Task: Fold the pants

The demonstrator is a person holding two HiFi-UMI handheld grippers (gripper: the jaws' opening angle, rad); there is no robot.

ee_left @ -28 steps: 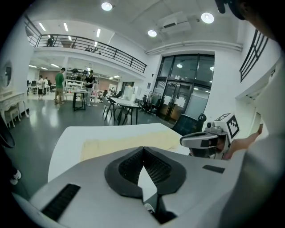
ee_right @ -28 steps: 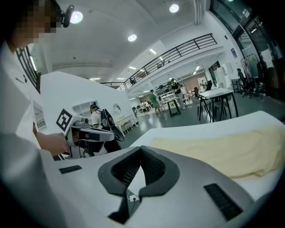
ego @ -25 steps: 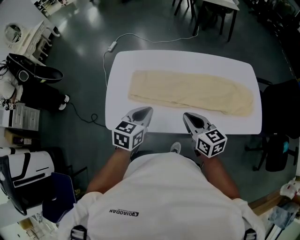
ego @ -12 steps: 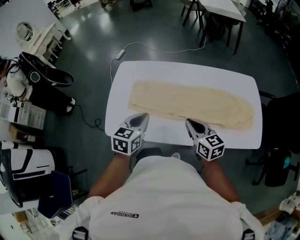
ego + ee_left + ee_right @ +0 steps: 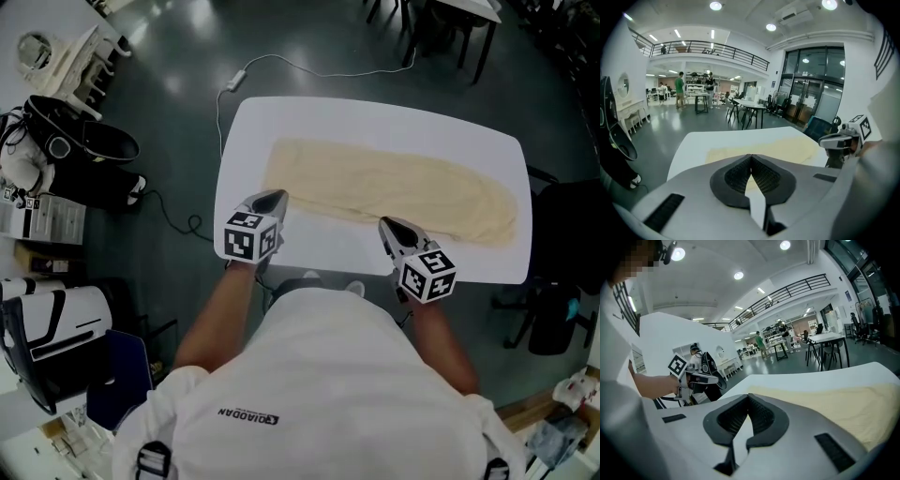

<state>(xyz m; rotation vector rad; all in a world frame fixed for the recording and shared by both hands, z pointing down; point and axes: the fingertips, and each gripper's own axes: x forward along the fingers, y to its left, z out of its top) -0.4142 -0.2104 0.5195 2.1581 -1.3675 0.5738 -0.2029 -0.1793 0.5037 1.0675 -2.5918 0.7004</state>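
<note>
Opening step of the fold, seen from the head view: the pants, pale yellow, are laid out flat as one long band across the white table, running from 9 o'clock to 3 o'clock and occupying the middle and far half of the top, with a bare strip of table left along the near edge. No part of the cloth is lifted or doubled back, so the fold itself is judged not yet begun and the step in hand is the reach for a first grip. The left tongs are clenched, tip against tip, with nothing between them; their tip is placed at the near left corner of the pants, the cloth extending from it toward 12 and 2 o'clock. The right tongs are likewise closed and empty, their tip set just at the near long edge of the pants about midway along, the cloth lying at 12 o'clock from it. Whether either tip touches the fabric cannot be told. For the next move, both tongs would need to be opened, lowered onto the near edge and closed on the cloth, ideally through all its layers, before anything is carried over.
</note>
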